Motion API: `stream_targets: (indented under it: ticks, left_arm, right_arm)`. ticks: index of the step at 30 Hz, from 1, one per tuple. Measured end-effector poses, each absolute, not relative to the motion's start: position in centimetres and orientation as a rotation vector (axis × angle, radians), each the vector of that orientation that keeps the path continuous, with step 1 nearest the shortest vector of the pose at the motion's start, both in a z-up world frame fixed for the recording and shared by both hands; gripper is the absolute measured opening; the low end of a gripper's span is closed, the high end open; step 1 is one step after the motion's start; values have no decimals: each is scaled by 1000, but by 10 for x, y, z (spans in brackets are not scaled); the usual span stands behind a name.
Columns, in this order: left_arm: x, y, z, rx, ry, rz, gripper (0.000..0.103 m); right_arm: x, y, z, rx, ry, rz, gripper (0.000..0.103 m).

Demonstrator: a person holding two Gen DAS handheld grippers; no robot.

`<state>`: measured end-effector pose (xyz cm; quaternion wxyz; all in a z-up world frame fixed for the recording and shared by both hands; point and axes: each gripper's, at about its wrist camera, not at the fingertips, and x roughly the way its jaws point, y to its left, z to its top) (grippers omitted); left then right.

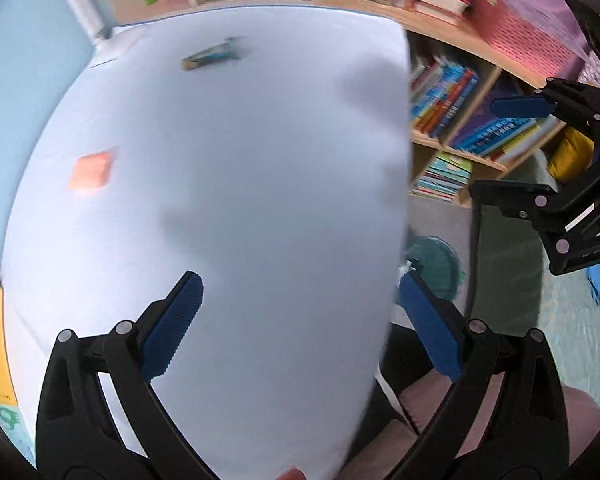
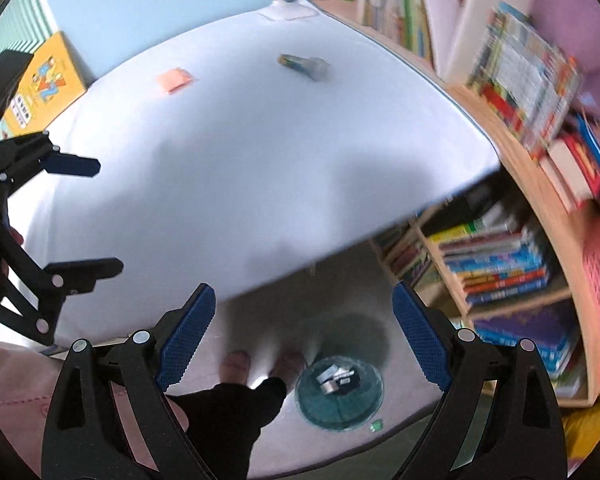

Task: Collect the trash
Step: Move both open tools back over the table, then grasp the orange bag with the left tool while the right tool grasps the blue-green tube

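A white table carries an orange paper scrap at its left and a blurred blue-green wrapper at the far side. Both also show in the right wrist view: the scrap and the wrapper. A teal trash bin stands on the floor below the table edge, with some trash inside; it also shows in the left wrist view. My left gripper is open and empty over the table's near edge. My right gripper is open and empty above the bin.
Bookshelves full of books stand to the right of the table. A yellow book leans at the table's far left. A white lamp base sits at the far edge. The person's feet are beside the bin.
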<state>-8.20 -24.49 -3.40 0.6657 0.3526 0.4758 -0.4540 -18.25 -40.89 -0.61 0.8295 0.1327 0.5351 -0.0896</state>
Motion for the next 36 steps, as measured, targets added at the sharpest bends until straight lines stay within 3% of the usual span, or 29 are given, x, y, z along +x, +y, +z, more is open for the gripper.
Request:
stream_targets:
  ticks: [13,36]
  left_arm:
    - [21,-228,-32,582,1164,-770,96]
    - [145,-263,-62,557,1257,-474,96]
  right_arm:
    - [-76,-422,-2,87,1125,-6,91]
    - [84,-500,-37,-56,1180,179,91]
